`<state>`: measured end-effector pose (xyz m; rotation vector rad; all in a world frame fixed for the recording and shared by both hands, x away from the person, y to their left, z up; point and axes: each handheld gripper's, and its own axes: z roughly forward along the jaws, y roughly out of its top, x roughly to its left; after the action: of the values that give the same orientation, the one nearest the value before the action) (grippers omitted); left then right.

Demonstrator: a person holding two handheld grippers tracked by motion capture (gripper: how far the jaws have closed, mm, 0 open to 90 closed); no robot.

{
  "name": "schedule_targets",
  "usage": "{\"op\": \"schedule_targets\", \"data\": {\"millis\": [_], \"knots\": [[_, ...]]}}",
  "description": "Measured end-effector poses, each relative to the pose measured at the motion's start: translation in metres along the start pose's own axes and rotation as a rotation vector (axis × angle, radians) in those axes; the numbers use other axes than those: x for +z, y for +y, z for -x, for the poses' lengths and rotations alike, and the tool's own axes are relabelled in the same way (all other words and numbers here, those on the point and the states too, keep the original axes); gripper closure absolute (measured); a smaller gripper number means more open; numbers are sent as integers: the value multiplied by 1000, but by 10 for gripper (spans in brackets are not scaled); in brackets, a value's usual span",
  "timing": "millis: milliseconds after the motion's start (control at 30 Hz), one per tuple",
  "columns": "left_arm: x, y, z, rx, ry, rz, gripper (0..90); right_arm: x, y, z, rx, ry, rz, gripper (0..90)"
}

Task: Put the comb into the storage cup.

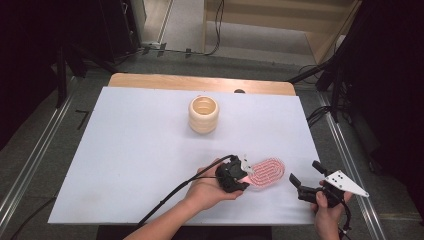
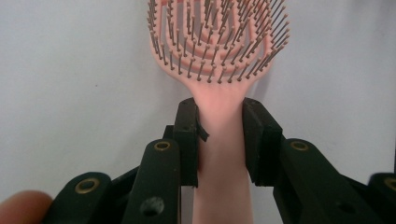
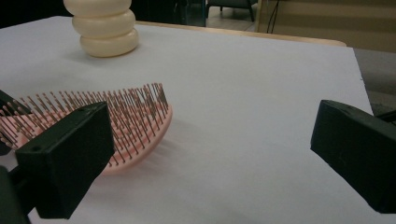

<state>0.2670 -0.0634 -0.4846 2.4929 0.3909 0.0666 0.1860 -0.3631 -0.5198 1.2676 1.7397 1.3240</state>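
- From the high view, a pink hairbrush (image 1: 266,172) lies on the white counter (image 1: 140,150), near its front right corner, bristles up. The left gripper (image 1: 243,176) has the brush by its handle end, with the person's left hand (image 1: 212,187) wrapped around the gripper body.
- In the same view the right gripper (image 1: 305,176) sits just to the right of the brush head, apart from it, its jaws spread wide with nothing between them. A cream ribbed cup (image 1: 203,114) stands well back toward the middle of the counter.
- In the left gripper view, the two black jaws are pressed against either side of the hairbrush's (image 2: 219,93) pink handle, just below where it widens into the head. The head and its bristles reach up and away from the jaws over the white surface.
- In the right gripper view, the jaws stand far apart, empty. The brush head (image 3: 135,121) lies partly behind the left-hand jaw, tilted, with the cup (image 3: 103,29) far beyond it.
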Motion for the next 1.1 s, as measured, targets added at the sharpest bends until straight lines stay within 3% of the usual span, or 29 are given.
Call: {"op": "schedule_targets", "data": {"millis": [367, 700, 933, 1100], "knots": [[-21, -8, -9, -35, 17, 75, 704, 0, 0, 0, -1, -1, -1, 0], [-43, -16, -10, -22, 43, 154, 705, 0, 2, 1, 0, 2, -12, 0], [-58, -24, -16, -49, 63, 220, 704, -4, 10, 0, 41, 38, -4, 0], [-64, -29, -19, -54, 80, 243, 704, -3, 19, -9, 23, 63, 8, 0]]}}
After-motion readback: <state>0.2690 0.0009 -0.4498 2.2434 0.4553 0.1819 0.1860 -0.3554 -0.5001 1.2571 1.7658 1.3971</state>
